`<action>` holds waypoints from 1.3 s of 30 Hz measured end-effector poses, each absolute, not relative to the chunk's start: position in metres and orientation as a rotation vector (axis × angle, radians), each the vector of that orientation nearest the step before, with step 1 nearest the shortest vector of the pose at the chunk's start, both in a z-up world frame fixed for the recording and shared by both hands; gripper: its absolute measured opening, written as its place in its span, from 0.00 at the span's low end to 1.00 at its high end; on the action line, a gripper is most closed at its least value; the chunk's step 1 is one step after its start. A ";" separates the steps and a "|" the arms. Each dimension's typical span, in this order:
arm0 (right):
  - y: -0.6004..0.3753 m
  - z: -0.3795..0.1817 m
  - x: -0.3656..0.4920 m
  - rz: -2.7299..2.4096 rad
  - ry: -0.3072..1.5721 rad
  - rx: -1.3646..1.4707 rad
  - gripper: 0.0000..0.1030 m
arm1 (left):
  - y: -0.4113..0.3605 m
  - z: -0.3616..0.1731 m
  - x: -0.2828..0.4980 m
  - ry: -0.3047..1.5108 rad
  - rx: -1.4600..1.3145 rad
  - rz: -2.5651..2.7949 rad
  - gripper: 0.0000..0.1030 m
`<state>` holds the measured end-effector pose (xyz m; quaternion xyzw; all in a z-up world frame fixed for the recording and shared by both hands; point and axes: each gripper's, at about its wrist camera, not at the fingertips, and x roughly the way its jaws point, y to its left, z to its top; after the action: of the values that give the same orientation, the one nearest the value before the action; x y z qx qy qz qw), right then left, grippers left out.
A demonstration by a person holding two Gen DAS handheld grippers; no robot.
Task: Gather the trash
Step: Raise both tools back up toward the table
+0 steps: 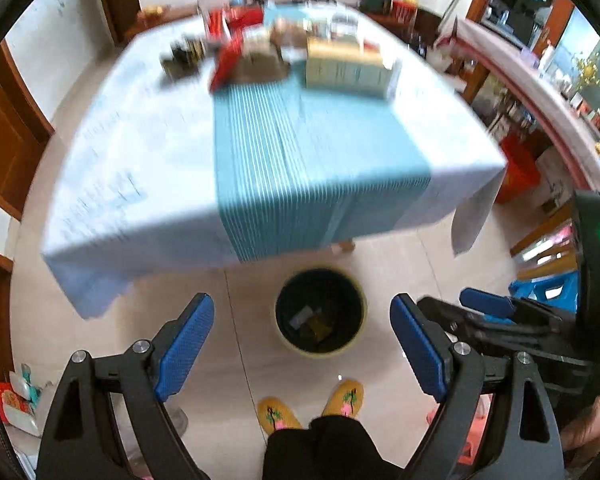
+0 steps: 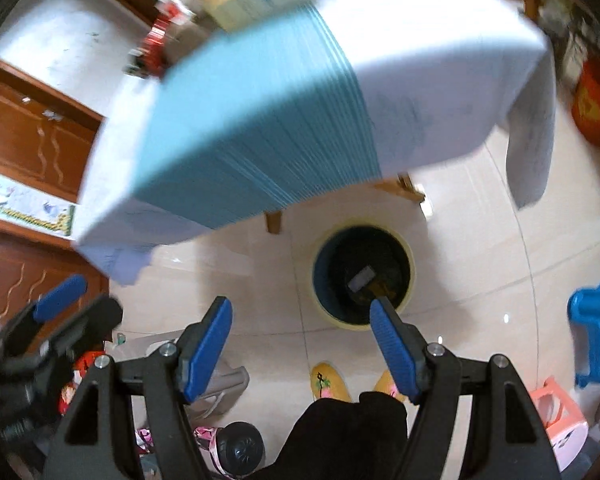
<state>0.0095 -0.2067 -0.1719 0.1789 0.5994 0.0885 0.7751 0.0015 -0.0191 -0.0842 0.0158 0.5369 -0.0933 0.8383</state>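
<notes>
Both grippers hang high over the floor, pointing steeply down, and both are empty. The left gripper (image 1: pixel 302 350) has its blue pads spread wide with nothing between them; the right gripper (image 2: pixel 302 346) is just as wide apart, also carrying nothing. In the left view the right gripper (image 1: pixel 488 306) sits just beside it, on the right.

Closest below are the person's yellow slippers (image 1: pixel 312 410), toes aimed at the trash bin (image 1: pixel 320 312). The bin stands on the tiled floor just in front of the feet, near the table's front edge, with scraps (image 2: pixel 364 278) already lying at its bottom.

Further out is the table (image 1: pixel 140 184) under its white cloth and blue striped runner (image 1: pixel 300 160). The near half looks bare. At the far end sits a blurred cluster: a red packet (image 1: pixel 230 60), a pale yellow box (image 1: pixel 348 66), dark jars (image 1: pixel 182 56). Which are trash I can't tell through the blur.

So whatever remains lies ahead and beyond the bin, at the table's far end. Neither hand looks clearly nearer; the jars lean left, the box right.
</notes>
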 end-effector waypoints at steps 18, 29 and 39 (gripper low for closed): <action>-0.186 0.025 0.028 0.386 0.909 0.160 0.70 | -0.016 0.079 0.023 0.815 0.003 -0.071 0.86; -0.176 0.044 0.075 0.383 0.837 0.097 0.70 | 0.003 0.079 0.067 0.854 -0.070 -0.001 0.85; -0.170 0.018 0.149 0.277 0.893 0.130 0.65 | 0.033 0.006 0.188 1.046 -0.130 -0.103 0.83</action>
<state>0.1485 -0.1702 0.0181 0.0624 0.4300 0.1334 0.8907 0.1877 0.0327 0.0058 -0.0622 0.4991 -0.0490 0.8629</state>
